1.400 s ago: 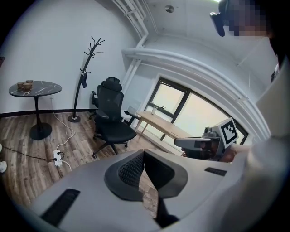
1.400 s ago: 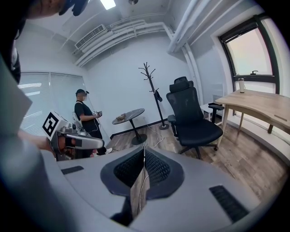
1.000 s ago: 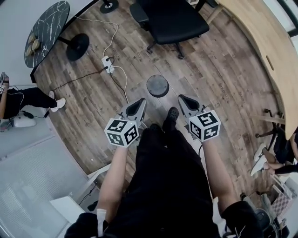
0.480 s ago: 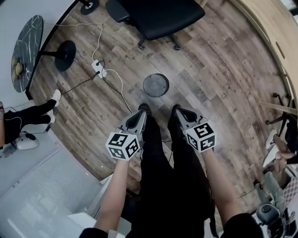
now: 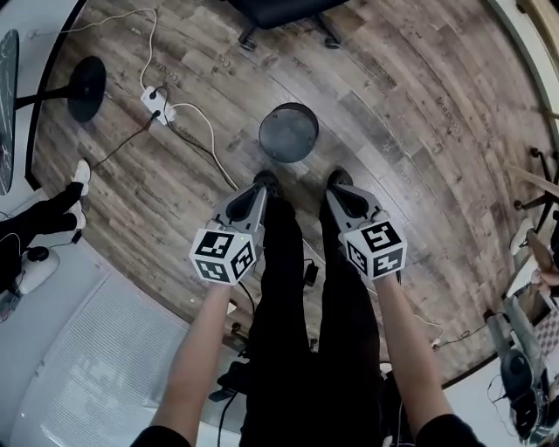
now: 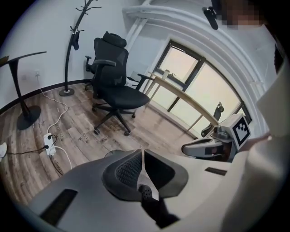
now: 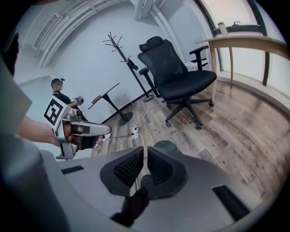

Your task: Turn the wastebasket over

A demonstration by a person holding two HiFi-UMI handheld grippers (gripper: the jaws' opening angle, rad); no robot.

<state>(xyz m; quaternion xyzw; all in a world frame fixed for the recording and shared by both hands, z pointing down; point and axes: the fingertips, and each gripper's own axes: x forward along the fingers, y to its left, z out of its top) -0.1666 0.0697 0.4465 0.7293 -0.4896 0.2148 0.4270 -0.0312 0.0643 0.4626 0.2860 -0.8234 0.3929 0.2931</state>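
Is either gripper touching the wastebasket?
No: the head view shows the left gripper and right gripper both short of the wastebasket, which stands untouched on the floor.

The wooden plank floor [image 5: 419, 131] carries a round dark wastebasket [image 5: 288, 133] near the middle. A white power strip [image 5: 157, 105] with cables lies to its left, and an office chair [image 5: 278, 10] stands farther off.

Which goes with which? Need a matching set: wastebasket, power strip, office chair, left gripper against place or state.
Things:
1. wastebasket
2. power strip
3. office chair
4. left gripper

Descriptions:
A. jaws together, nothing held
B. white, lying up-left of the wastebasket
C. cut off at the head view's top edge
D. round, dark, on the floor just ahead of the shoes

Pairs: 1-D, 2-B, 3-C, 4-A
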